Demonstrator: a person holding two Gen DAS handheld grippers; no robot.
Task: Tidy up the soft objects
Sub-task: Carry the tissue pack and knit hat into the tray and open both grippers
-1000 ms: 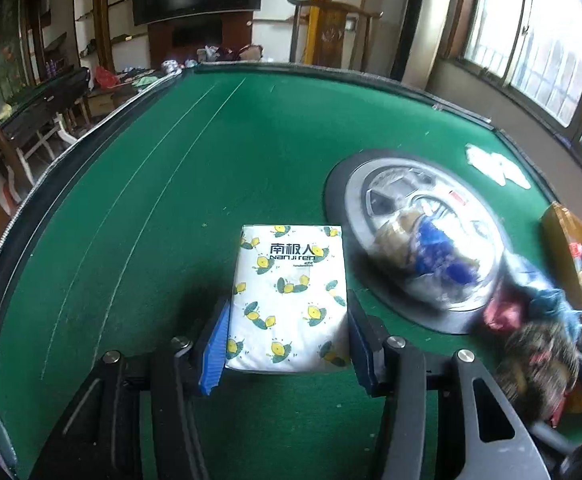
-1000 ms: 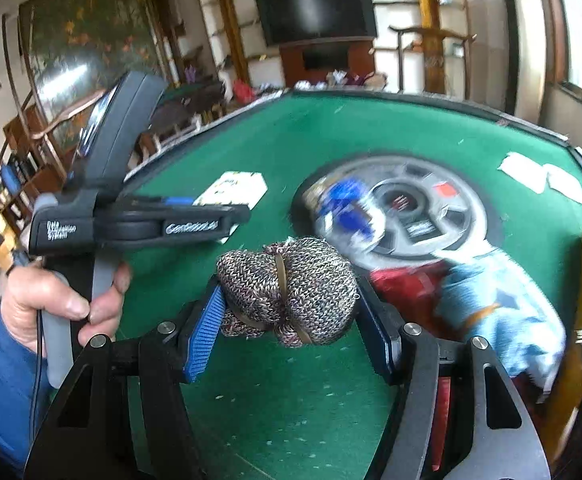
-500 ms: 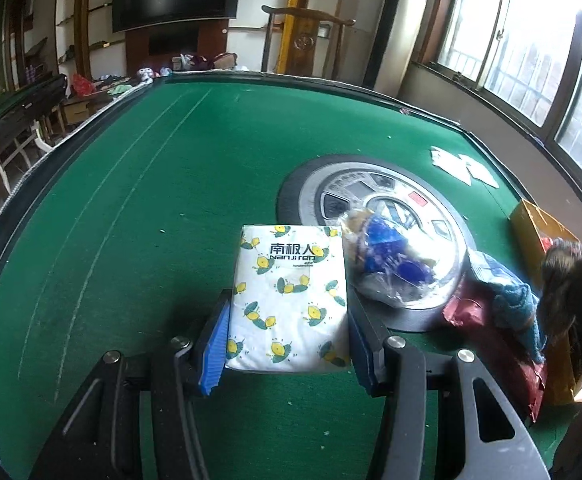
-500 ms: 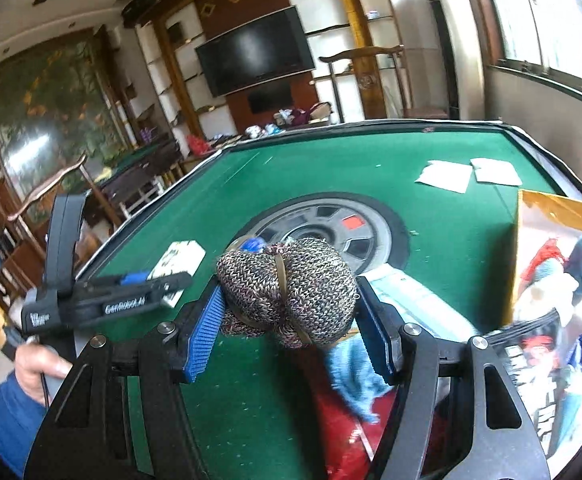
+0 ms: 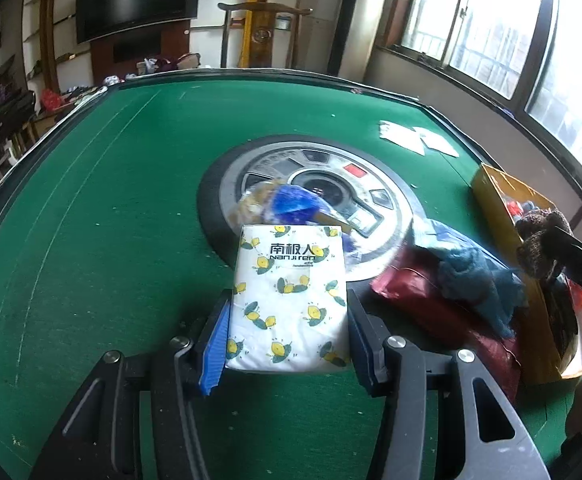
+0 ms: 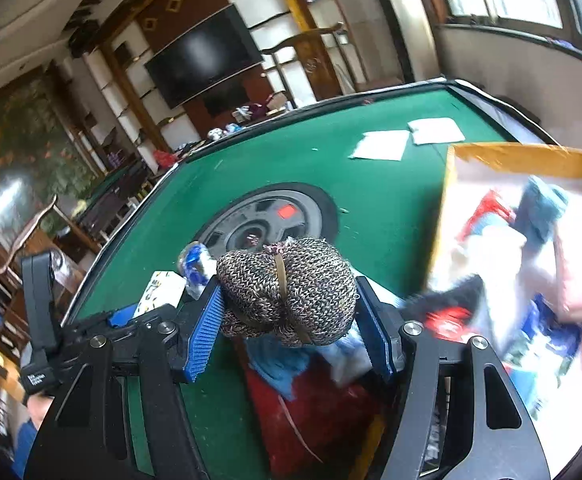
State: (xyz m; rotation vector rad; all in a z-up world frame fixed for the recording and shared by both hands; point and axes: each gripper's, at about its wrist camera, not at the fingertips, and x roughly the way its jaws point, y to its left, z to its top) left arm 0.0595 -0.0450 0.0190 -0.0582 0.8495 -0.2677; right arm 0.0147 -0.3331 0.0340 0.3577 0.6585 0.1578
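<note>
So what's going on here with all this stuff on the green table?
A person is sorting soft things with two handheld grippers. The left gripper is shut on a white tissue pack printed with lemons, above the green table. The right gripper is shut on a knitted bundle near the yellow box, which already holds other soft items.

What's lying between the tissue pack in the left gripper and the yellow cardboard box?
In the left wrist view: a dark red bag with a teal knitted cloth on top.
</note>
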